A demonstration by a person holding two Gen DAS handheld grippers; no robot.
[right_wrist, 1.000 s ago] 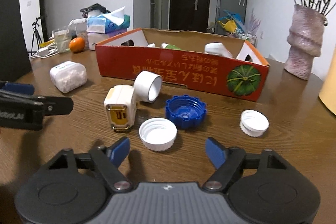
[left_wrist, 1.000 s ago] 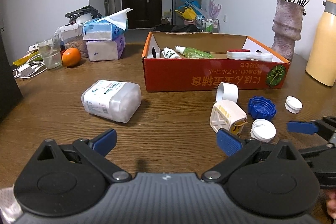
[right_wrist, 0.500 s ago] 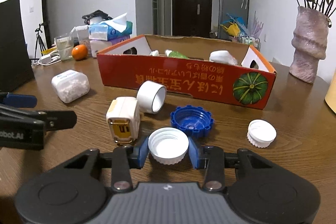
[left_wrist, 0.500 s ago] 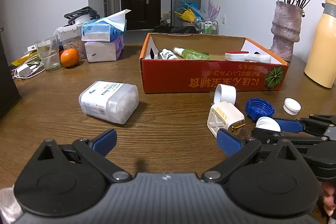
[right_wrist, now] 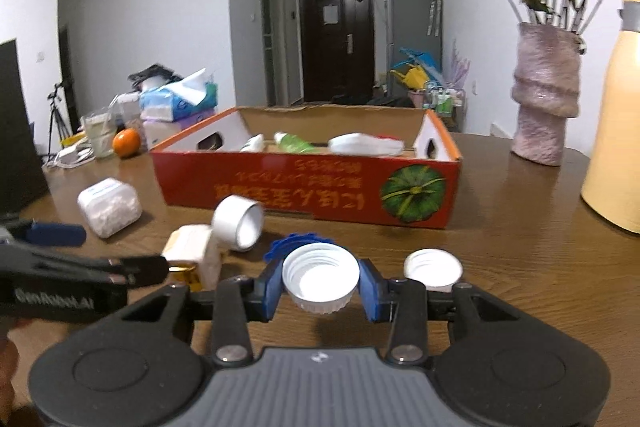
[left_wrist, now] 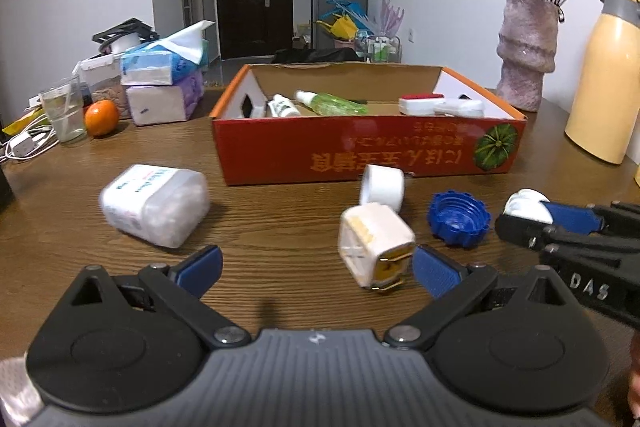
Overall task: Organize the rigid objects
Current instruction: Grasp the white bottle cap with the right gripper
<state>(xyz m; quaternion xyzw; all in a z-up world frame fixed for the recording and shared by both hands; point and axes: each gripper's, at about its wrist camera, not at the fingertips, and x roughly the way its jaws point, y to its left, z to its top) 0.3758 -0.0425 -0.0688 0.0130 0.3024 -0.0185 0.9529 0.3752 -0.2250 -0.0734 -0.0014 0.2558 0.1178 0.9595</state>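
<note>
Cap (right_wrist: pixel 320 277): light, stiff, ribbed rim; right gripper (right_wrist: pixel 320 287) pinches it across the rim (firm, upright). Left gripper (left_wrist: pixel 316 267) wide apart, empty, near charger (left_wrist: pixel 376 243).

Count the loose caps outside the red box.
4: white cap in the right claw, small white cap beside it, blue cap, white cap on its side. Others may be hidden.

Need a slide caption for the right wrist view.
Right gripper clamps a white cap before the red box.
</note>
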